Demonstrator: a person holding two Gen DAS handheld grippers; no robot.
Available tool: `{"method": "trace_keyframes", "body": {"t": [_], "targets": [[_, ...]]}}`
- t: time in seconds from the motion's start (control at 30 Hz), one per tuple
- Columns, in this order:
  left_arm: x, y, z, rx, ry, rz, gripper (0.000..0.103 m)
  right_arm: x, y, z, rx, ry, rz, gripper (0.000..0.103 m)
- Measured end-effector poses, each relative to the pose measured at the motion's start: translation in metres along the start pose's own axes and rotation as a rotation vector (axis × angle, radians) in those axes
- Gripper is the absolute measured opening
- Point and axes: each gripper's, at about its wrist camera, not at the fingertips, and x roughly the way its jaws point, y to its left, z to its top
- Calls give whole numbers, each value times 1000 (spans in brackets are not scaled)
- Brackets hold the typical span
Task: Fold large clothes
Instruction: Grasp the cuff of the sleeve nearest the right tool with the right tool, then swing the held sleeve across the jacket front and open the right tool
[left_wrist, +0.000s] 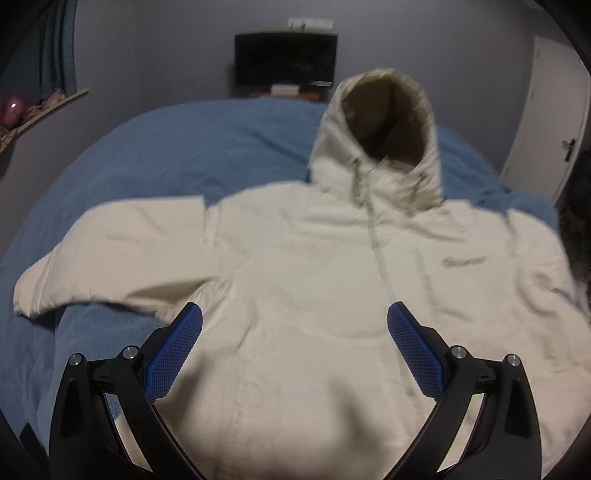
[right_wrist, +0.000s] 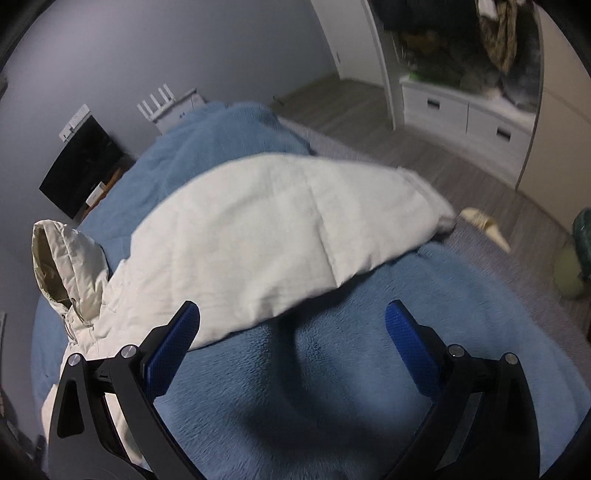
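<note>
Now, left gripper (left_wrist: 294, 314): jaws spread wide, released, nothing between the blue pads (left_wrist: 176, 350).
Right gripper (right_wrist: 292, 314): jaws also spread wide, grasping nothing.
Under the left jaws: the cream hooded jacket (left_wrist: 314, 277) lies front up, its body right below and between both pads.
Ahead of the left jaws: the hood (left_wrist: 380, 140), open, with the zip running down from it.
Under the right jaws: bare blue blanket (right_wrist: 332, 387) on the bed.
Ahead of the right jaws: 1 sleeve (right_wrist: 280, 221) stretched across toward the bed's edge; the left pad overlaps its near edge.
Beyond: dark screen (left_wrist: 286, 59) against the grey wall.
</note>
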Motion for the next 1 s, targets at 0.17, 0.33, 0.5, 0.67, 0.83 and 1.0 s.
{"method": "trace_keyframes", "body": {"t": [0.17, 0.33, 0.5, 0.67, 0.83, 1.0], "targets": [[4, 5, -10, -19, -9, -25, 97, 41, -6, -3, 56, 74, 71, 96], [8, -11, -14, 59, -20, -25, 97, 72, -12, 3, 107, 97, 137, 96], [11, -22, -15, 101, -27, -26, 97, 78, -22, 23, 166, 1, 138, 77], [17, -23, -16, 106, -11, -30, 97, 51, -13, 42, 121, -134, 81, 29], [17, -23, -17, 109, -9, -29, 97, -18, 46, 57, -89, -336, 68, 18], [16, -24, -18, 108, -10, -25, 97, -91, 129, 47, -279, -466, 169, 17]]}}
